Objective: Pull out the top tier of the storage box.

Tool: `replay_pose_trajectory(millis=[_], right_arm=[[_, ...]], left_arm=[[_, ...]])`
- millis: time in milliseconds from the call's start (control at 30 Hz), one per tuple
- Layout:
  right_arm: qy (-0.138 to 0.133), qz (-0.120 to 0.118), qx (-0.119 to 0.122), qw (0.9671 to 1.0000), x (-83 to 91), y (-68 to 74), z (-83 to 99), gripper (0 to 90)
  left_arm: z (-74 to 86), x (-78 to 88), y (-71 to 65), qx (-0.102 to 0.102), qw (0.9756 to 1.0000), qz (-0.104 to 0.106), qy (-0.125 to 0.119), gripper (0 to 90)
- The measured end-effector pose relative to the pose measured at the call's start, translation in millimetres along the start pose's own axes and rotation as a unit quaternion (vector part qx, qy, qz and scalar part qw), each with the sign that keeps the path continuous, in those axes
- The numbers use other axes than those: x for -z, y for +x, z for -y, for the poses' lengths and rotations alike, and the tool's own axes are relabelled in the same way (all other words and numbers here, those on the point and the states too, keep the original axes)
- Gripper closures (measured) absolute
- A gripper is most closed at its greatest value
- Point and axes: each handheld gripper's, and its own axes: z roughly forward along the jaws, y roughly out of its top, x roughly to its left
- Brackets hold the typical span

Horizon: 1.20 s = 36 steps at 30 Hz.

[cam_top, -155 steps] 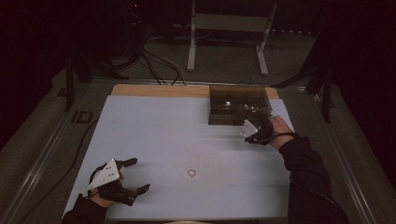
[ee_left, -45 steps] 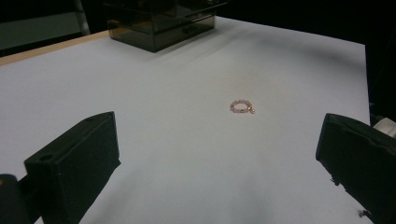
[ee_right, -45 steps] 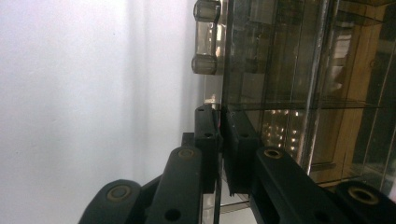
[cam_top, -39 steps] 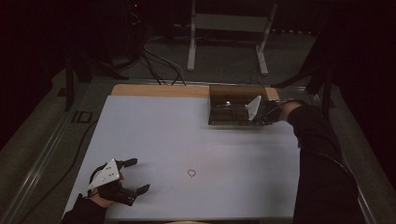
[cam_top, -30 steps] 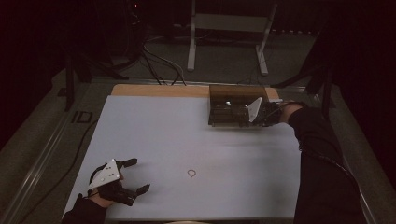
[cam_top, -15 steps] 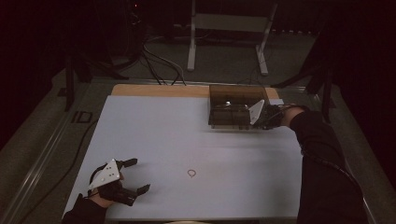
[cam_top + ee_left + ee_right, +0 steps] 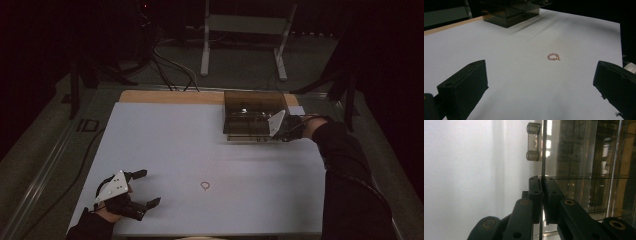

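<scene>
A smoky clear plastic box [image 7: 250,107] with compartments stands at the back right of the white table [image 7: 170,145]. My right gripper [image 7: 270,133] reaches it from the right, shut on a thin clear panel [image 7: 543,157] at the box's front; both pads press the panel's edge [image 7: 541,185]. A small clear handle [image 7: 533,142] sits farther along that panel. A small pink beaded ring [image 7: 205,186] lies alone at the table's middle front. My left gripper [image 7: 149,187] rests at the front left, open and holding nothing, with the ring [image 7: 553,57] well ahead of its jaws [image 7: 541,68].
A wooden strip [image 7: 170,96] edges the table's far side. Cables [image 7: 170,65] and a metal stand [image 7: 245,30] are on the dark floor behind. The box [image 7: 509,15] is far across the sheet from the left gripper.
Five seconds ago the right gripper was over the table just in front of the box; it has since gone to the box's front right. Over the last second it barely shifted. The left gripper stayed put.
</scene>
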Motion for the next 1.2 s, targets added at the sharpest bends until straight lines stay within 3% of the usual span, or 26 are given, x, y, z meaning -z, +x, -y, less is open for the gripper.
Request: replay_pose_trajectory(millis=[400, 1200], right_arm=[[-0.002, 0.008, 0.002, 1.0, 0.3, 3.3, -0.3, 86.3], [-0.014, 0.016, -0.019, 0.9996, 1.2, 5.1, 4.5, 85.2]], left_arm=[[0.0, -0.1, 0.0, -0.001, 1.0, -0.001, 0.0, 1.0], [0.0, 0.1, -0.1, -0.002, 1.0, -0.001, 0.001, 1.0]])
